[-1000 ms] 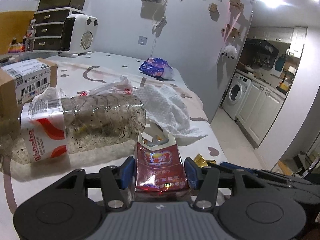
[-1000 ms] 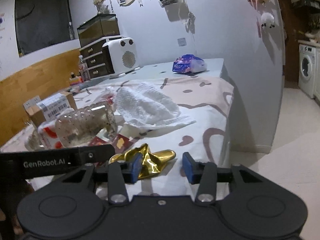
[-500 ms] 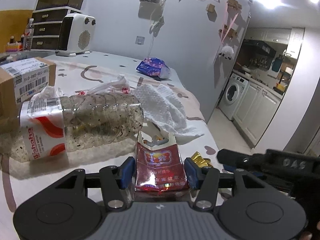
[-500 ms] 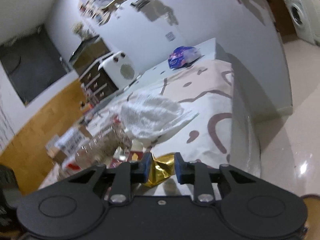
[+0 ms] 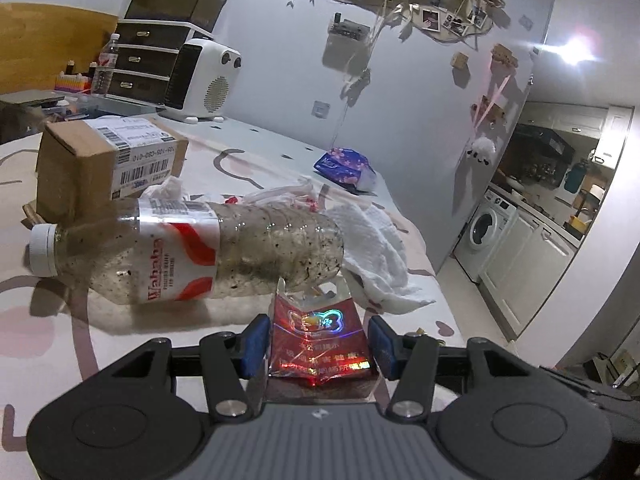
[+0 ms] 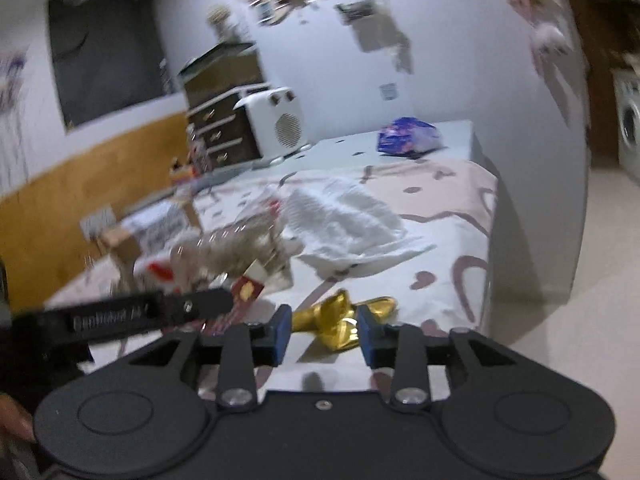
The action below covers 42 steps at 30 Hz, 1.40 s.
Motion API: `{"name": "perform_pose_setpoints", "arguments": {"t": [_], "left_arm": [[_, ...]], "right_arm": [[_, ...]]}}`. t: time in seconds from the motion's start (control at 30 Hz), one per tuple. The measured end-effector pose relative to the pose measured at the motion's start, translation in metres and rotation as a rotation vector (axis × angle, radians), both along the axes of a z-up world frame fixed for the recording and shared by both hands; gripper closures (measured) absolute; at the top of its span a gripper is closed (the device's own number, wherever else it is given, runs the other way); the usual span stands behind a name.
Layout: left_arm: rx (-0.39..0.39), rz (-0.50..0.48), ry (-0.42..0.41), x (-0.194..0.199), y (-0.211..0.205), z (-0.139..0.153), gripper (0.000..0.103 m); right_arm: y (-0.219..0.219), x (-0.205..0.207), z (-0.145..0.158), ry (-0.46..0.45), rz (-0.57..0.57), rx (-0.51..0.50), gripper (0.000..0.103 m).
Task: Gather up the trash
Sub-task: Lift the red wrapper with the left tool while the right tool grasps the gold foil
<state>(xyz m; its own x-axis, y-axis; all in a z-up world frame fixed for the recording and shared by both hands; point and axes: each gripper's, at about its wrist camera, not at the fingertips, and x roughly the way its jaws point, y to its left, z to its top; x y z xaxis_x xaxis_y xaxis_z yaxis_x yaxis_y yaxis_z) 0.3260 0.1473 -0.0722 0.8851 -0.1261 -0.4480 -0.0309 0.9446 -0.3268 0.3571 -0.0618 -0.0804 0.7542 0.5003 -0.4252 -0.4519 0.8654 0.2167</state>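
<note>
A red cigarette pack [image 5: 319,339] with a torn-open top lies on the patterned tablecloth between the fingers of my left gripper [image 5: 319,343], which is open with a small gap on each side of the pack. A crumpled gold foil wrapper [image 6: 340,318] lies near the table's front edge between the fingers of my right gripper [image 6: 323,334], which is open around it. A dirty clear plastic bottle [image 5: 188,252] with a red and white label lies on its side just beyond the pack. A crumpled white paper towel [image 5: 380,248] lies to its right.
A cardboard box [image 5: 108,164] with a shipping label sits behind the bottle. A blue tissue packet [image 5: 346,168] lies farther back. A white heater [image 5: 204,80] and a dark drawer unit [image 5: 148,68] stand by the wall. The table's right edge [image 6: 490,236] drops to the floor.
My right gripper, shut on the gold wrapper half a second ago, has opened and the wrapper rests on the table. My left gripper shifted slightly, the pack still between its open fingers.
</note>
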Motion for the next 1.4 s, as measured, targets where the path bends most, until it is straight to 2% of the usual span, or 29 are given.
{"name": "perform_pose_setpoints", "arguments": {"t": [0.03,0.17,0.27,0.37,0.5,0.67,1.0,1.4], "left_arm": [[-0.002,0.001,0.001,0.000,0.001,0.000,0.049],[-0.025,0.015,0.011,0.000,0.008,-0.001,0.049],[-0.039,0.023,0.022,0.001,0.011,-0.003,0.049],[-0.028,0.019,0.027,0.002,0.009,-0.003,0.049],[-0.010,0.012,0.028,0.002,0.006,-0.003,0.049],[0.005,0.030,0.028,-0.005,0.004,0.002,0.049],[0.029,0.004,0.013,-0.043,-0.012,0.017,0.049],[0.077,-0.009,-0.032,-0.095,-0.047,0.040,0.049]], "right_arm": [[0.006,-0.001,0.000,-0.018,0.003,-0.034,0.048],[0.028,0.000,-0.003,-0.051,0.024,-0.158,0.046],[0.039,0.006,-0.009,-0.056,-0.012,-0.235,0.049],[0.043,0.009,-0.014,-0.069,-0.072,-0.275,0.060],[0.041,0.004,-0.013,-0.094,-0.082,-0.272,0.080],[0.033,-0.007,-0.008,-0.082,-0.069,-0.232,0.080],[0.009,-0.044,0.008,-0.054,-0.044,-0.159,0.080],[-0.040,-0.098,0.027,-0.054,-0.104,-0.074,0.080]]}}
